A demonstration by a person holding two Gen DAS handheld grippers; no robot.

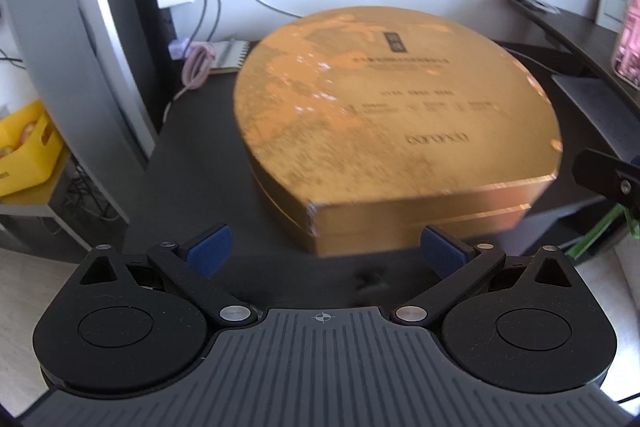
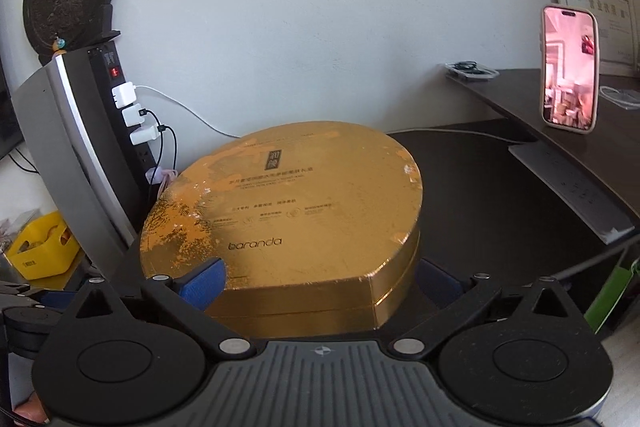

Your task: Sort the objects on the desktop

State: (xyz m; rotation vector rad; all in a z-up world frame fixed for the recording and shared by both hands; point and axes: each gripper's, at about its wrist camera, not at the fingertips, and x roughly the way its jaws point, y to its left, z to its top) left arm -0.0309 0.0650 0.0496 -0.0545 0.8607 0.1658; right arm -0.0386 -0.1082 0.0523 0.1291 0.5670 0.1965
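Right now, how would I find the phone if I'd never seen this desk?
Start at the big gold box on the dark desk. Look right, up to the raised shelf by the wall. The phone stands upright there, its screen glowing pink, unlike the white framed paper behind it.

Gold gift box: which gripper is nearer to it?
Right. The right gripper straddles the gold gift box at its front corner, jaws open; the left gripper sits just short of it.
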